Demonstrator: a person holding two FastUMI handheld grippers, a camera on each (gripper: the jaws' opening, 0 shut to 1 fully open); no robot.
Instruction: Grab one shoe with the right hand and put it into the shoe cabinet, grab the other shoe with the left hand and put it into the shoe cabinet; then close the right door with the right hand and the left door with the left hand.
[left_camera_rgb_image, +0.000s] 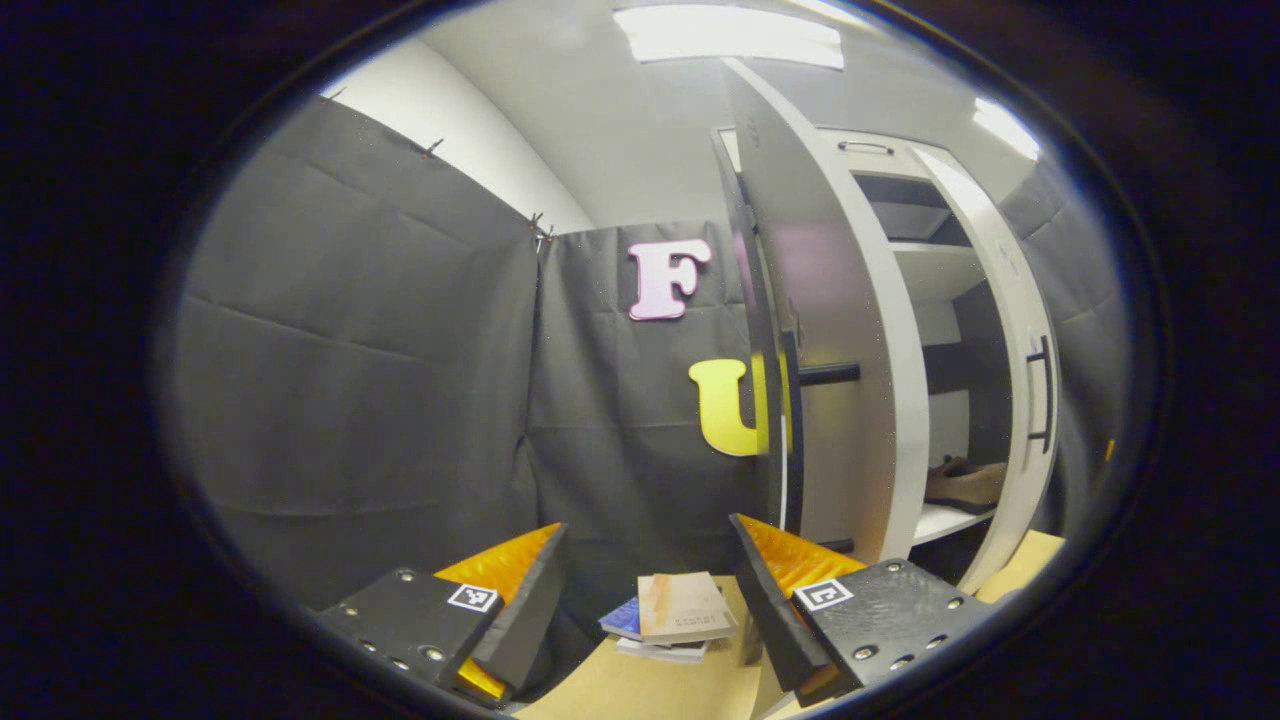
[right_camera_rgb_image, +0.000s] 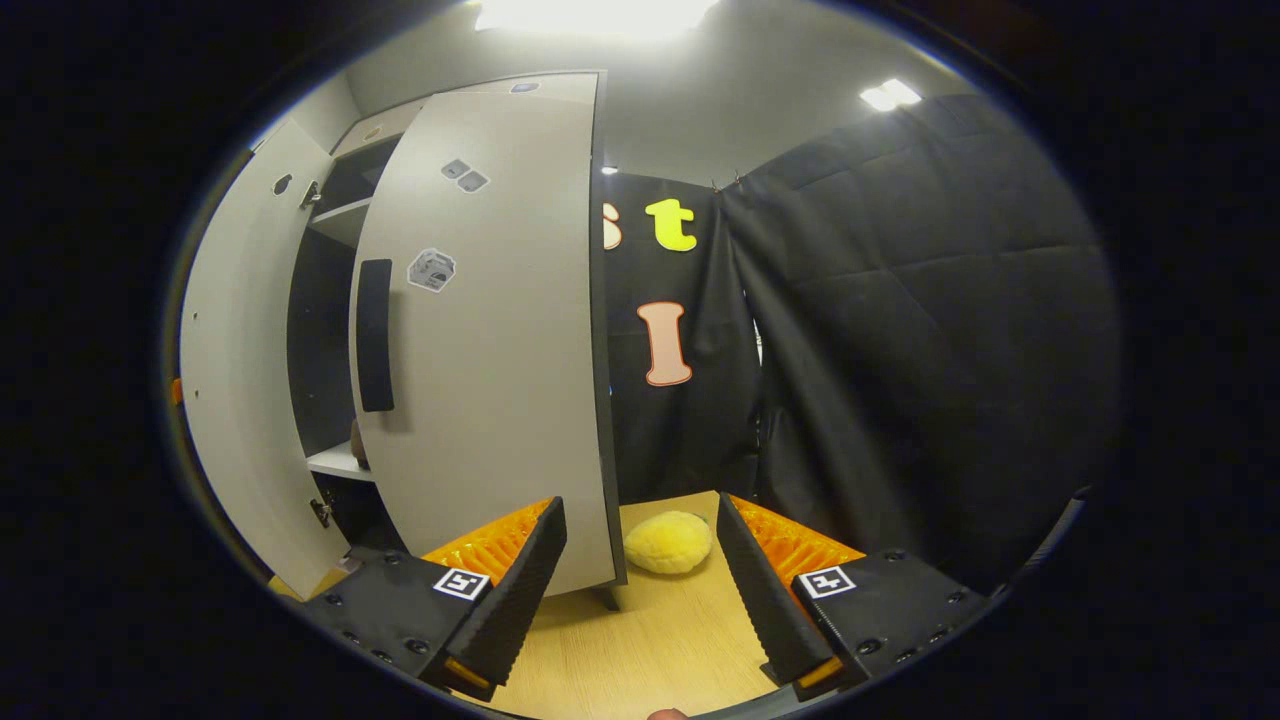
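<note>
No legible writing; stickers on right door (right_camera_rgb_image: 500, 330) too small to read. Shoe (left_camera_rgb_image: 965, 482) on lower cabinet shelf (left_camera_rgb_image: 945, 520), mostly hidden behind left door (left_camera_rgb_image: 840, 340). Both doors ajar. Left gripper (left_camera_rgb_image: 648, 560) jaws wide apart, empty, above stacked books (left_camera_rgb_image: 670, 615). Right gripper (right_camera_rgb_image: 640, 545) wide apart, empty; yellow plush object (right_camera_rgb_image: 668, 542) beyond on table (right_camera_rgb_image: 640, 640)

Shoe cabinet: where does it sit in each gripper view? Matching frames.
Left gripper view: shoe cabinet right of centre, doors open, a shoe on its low white shelf.
Right gripper view: shoe cabinet at left, its right door swung out across the opening.
Shared landmark: that low white shelf.
</note>
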